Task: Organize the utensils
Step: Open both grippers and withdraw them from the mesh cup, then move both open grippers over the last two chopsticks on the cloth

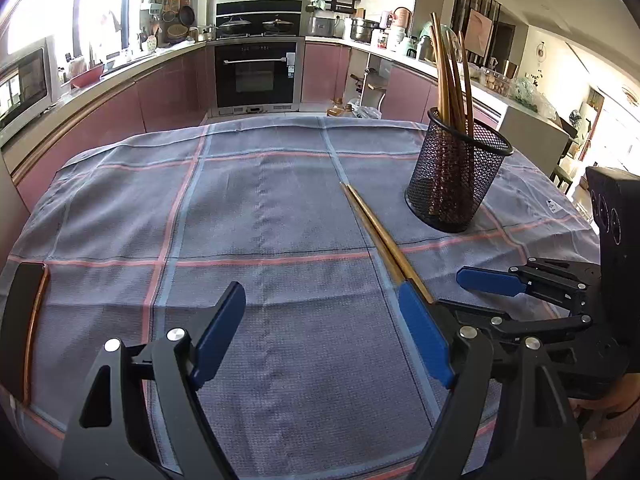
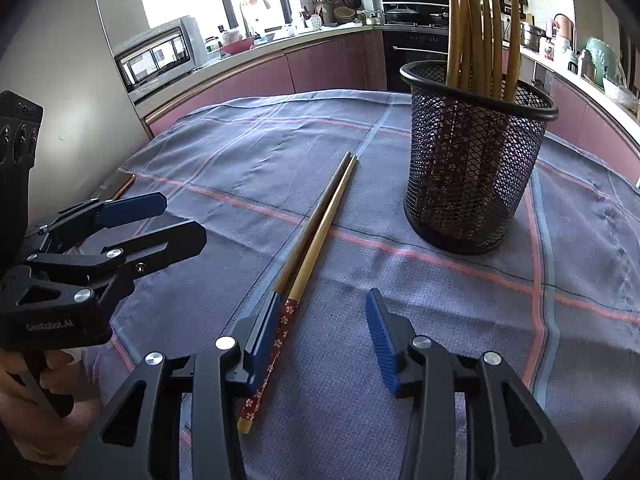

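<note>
The right claw (image 2: 324, 340) sits low over the cloth with its blue pads partly apart — the patterned handle ends of the pair of chopsticks (image 2: 320, 232) lie between them, hard against the left pad, while the right pad stands clear, so nothing is gripped yet. The left claw (image 1: 320, 336) hovers wide and holds nothing.

To do this pick well, I would centre the right claw so both sticks sit between the pads, then close square across them; a bite that catches only one stick would likely leave its partner on the surface. Gripping near the handle end looks sensible, since the thin tips then lead into the cup.

In the right wrist view the chopsticks lie side by side on the checked tablecloth (image 2: 440, 288), their long axis running from the lower centre of the frame up toward the middle, tips pointing away from the claw. The black mesh holder (image 2: 476, 168) — upright, already bristling with other chopsticks — stands at upper right, beside the tips but apart from them.
</note>
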`<move>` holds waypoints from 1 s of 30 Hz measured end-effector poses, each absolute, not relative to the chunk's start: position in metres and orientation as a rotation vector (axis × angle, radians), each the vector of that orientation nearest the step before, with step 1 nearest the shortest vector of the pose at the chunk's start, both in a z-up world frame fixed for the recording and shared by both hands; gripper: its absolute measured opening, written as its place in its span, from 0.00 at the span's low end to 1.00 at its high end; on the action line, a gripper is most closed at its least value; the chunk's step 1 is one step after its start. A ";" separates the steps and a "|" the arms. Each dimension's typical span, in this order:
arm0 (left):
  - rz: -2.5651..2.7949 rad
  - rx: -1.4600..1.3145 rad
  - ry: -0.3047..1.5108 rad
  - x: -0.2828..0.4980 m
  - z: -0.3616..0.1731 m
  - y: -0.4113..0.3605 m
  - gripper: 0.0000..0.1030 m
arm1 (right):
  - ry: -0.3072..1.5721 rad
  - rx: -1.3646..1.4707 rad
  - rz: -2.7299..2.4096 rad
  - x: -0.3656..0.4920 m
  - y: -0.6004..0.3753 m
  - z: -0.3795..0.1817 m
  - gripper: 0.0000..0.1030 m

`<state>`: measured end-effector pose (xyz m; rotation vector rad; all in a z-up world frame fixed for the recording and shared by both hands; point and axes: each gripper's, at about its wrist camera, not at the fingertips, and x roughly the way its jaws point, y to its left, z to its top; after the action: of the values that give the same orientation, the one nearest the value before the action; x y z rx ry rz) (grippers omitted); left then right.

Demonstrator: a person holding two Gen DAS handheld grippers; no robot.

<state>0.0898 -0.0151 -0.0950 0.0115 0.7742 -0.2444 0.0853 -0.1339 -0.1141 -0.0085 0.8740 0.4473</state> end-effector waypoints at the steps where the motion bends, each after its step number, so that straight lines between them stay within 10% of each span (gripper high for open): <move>1: -0.247 0.015 0.775 0.090 -0.095 -0.016 0.75 | 0.878 0.002 0.446 0.085 -0.137 -0.114 0.35; 30: -0.344 0.079 0.886 0.104 -0.126 -0.056 0.52 | 0.900 0.077 0.486 0.097 -0.157 -0.108 0.30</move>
<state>0.1039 -0.0558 -0.1259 0.0793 0.8863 -0.3441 0.0973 -0.1575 -0.1077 0.0773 0.8998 0.4865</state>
